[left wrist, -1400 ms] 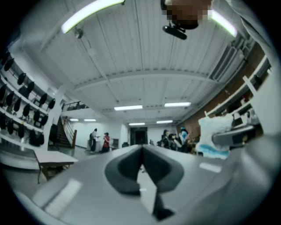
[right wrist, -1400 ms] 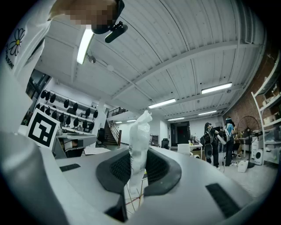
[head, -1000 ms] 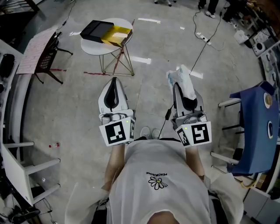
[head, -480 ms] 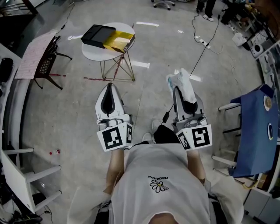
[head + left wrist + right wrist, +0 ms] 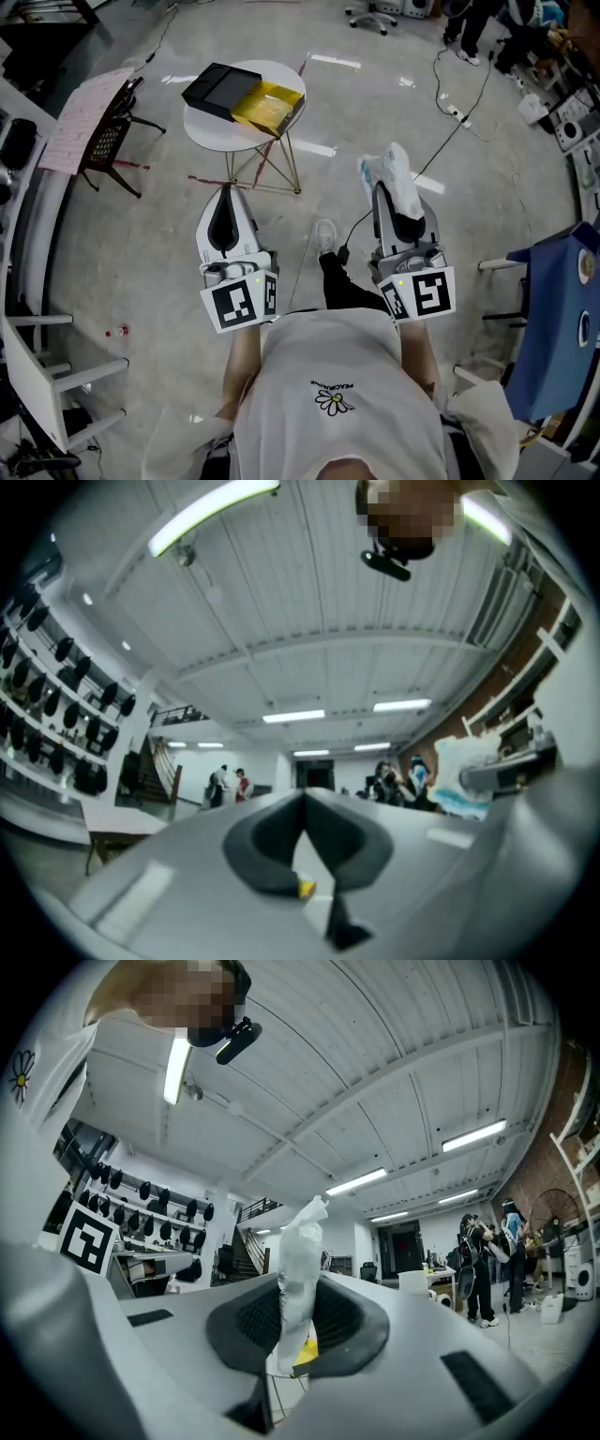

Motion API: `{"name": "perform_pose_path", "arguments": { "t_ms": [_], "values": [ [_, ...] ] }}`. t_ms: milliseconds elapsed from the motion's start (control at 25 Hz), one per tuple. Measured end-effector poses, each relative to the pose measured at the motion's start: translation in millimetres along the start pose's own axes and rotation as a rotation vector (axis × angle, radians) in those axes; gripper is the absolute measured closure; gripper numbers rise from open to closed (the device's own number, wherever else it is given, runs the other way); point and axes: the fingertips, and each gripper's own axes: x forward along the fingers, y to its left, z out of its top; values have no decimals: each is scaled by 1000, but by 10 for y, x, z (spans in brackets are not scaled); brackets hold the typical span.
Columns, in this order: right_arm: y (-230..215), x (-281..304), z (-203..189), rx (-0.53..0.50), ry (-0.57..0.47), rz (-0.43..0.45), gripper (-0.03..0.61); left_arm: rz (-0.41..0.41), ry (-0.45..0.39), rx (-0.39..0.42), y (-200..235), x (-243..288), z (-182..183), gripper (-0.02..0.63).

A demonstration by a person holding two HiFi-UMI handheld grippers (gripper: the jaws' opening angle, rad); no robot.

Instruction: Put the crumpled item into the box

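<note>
White crumpled item [image 5: 397, 178] pinched in right tool [image 5: 296, 1335], left tool [image 5: 305, 808] closed, empty.

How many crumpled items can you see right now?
1: the crumpled item, pinched in the right gripper over the floor. The left gripper is shut, empty. The box may hide more.

Left gripper [image 5: 305, 803]: jaws together, nothing between them. Right gripper [image 5: 489, 776] at right edge, crumpled item [image 5: 454, 761] at its tip. People [image 5: 230, 782] stand far off beneath ceiling lights [image 5: 293, 716].
</note>
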Motion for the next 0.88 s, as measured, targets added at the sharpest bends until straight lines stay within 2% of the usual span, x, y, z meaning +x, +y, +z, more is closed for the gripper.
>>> {"name": "perform_pose_path", "arguments": {
  "t_ms": [240, 560, 880],
  "values": [
    [-500, 993, -244, 0, 3, 42, 548, 61, 2, 24, 165, 910, -201, 614],
    [-1085, 2493, -340, 14, 25, 131, 548, 150, -35, 52, 463, 2382, -196, 614],
    [-1225, 3444, -498, 58, 55, 212, 548, 176, 20, 97, 685, 3117, -356, 614]
  ]
}}
